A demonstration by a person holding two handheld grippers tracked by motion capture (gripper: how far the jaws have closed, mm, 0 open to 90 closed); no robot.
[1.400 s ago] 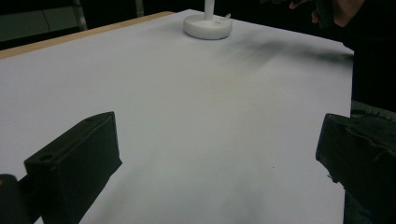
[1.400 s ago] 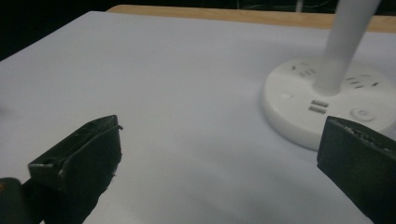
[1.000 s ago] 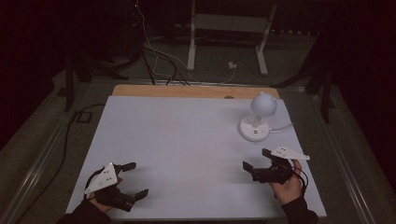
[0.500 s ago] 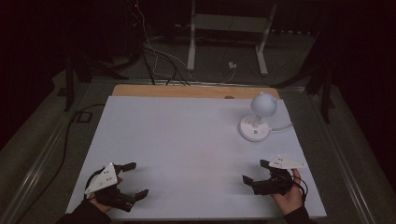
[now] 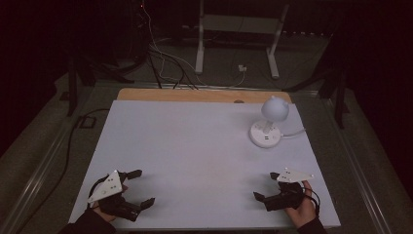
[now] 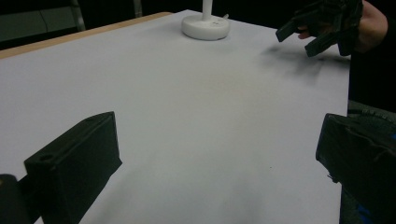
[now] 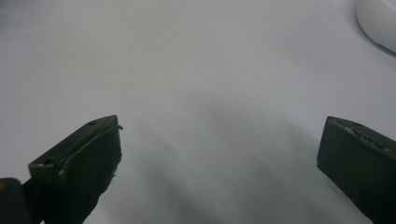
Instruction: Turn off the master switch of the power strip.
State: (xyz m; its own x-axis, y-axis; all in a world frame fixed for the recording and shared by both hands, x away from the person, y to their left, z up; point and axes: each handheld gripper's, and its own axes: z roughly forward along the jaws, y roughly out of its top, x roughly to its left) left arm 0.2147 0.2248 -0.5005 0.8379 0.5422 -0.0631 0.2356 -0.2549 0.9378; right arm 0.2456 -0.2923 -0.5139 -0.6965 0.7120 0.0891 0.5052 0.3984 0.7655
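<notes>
On the white rectangular worktop (image 5: pixel 195 151), near its front edge, both tools sit low with nothing between their jaws. The left tool (image 5: pixel 138 187), at the near left corner, has its black jaws spread wide. The right tool (image 5: pixel 265 187), at the near right corner, is likewise spread wide, the person's hand (image 5: pixel 302 207) behind it. Well apart from both, toward the far right, stands a small white lamp with a round base and ball-shaped head (image 5: pixel 269 124), its white cable running off the right edge.
</notes>
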